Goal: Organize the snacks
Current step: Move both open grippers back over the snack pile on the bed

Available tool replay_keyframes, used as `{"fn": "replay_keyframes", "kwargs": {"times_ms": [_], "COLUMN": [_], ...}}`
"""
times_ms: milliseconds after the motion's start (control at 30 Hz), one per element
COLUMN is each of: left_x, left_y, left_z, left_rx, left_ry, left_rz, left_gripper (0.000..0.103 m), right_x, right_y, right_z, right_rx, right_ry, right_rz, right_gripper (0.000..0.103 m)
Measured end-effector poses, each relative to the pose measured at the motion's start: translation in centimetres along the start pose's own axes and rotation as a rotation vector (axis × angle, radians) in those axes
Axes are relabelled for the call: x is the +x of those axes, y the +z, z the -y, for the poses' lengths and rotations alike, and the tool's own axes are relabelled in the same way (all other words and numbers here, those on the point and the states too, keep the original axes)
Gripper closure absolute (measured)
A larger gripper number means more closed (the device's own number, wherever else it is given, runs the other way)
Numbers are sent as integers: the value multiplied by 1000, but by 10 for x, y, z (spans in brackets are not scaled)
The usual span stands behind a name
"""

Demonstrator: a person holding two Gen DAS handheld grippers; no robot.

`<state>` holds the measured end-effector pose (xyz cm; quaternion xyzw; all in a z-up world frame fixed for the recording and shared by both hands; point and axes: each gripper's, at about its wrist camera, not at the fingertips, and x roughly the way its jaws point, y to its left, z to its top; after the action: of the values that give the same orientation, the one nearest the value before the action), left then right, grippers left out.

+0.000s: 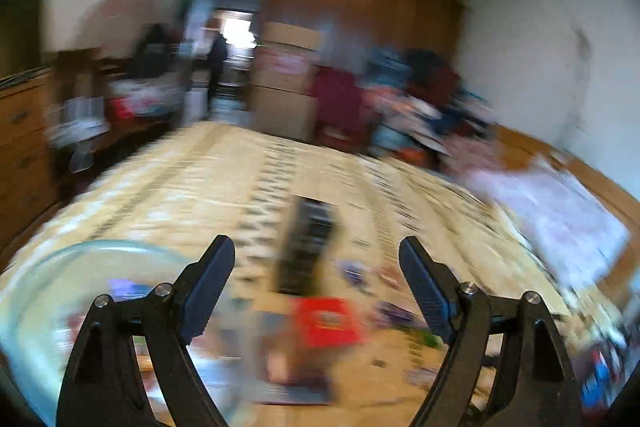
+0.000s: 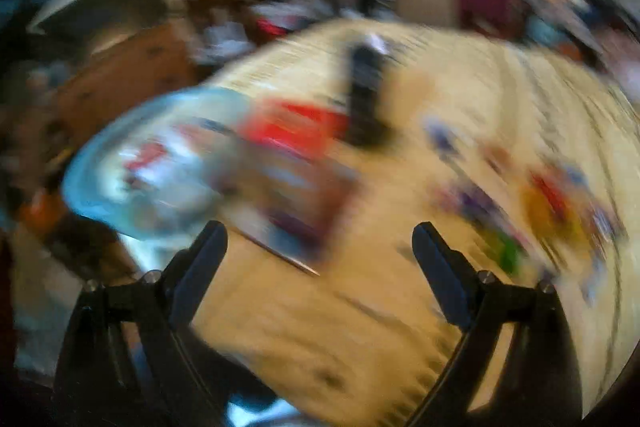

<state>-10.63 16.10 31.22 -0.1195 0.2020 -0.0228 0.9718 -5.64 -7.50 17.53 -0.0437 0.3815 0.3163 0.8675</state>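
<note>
While both views are badly blurred, the left gripper (image 1: 317, 259) and right gripper (image 2: 320, 243) gape wide, holding nothing — scattered snack packets (image 2: 556, 203) lie beyond the right fingertips, glass bowl (image 1: 60, 291) behind the left finger (image 1: 212, 279)

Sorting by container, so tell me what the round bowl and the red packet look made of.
Bowl: apparently clear glass or plastic with a bluish tint; the contents show through its wall. Red packet: probably glossy printed wrapper or card, but blur leaves that open.

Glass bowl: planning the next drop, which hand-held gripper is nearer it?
Left, probably. The left hand-held gripper overlaps the glass bowl; the right hand-held gripper has it ahead, leftward.
</note>
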Motion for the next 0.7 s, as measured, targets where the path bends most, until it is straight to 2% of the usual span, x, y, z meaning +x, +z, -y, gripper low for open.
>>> {"fn": "replay_keyframes", "kwargs": {"times_ms": [67,133,233,367,433,500,533,600,700], "left_x": [26,55,97,121,131,142,147,160,177], "left_y": [-11,-27,-57,-86,-95,-101,-105,-115,-130], "left_z": [43,76,110,132,136,139,137,140,140], "left_rx": [54,72,85,124,124,122,122,119,103], "left_ry": [-85,-152,-192,-195,-179,-160,-152,-140,-150], "left_rz": [-74,-161,-300,-382,-404,-423,-435,-462,-506], "left_gripper": [18,18,18,18,18,18,18,18,18], "right_x": [3,10,29,53,69,82,89,95,82], "right_y": [-22,-44,-65,-68,-68,-64,-63,-66,-72], "right_z": [61,120,171,194,209,211,208,206,210], "right_rx": [139,318,474,584,643,647,629,599,596], "right_ry": [-114,-146,-173,-183,-158,-148,-166,-217,-183], "right_rz": [-67,-128,-187,-189,-198,-211,-221,-240,-210], "right_gripper": [20,31,32,31,31,31,32,47,53]}}
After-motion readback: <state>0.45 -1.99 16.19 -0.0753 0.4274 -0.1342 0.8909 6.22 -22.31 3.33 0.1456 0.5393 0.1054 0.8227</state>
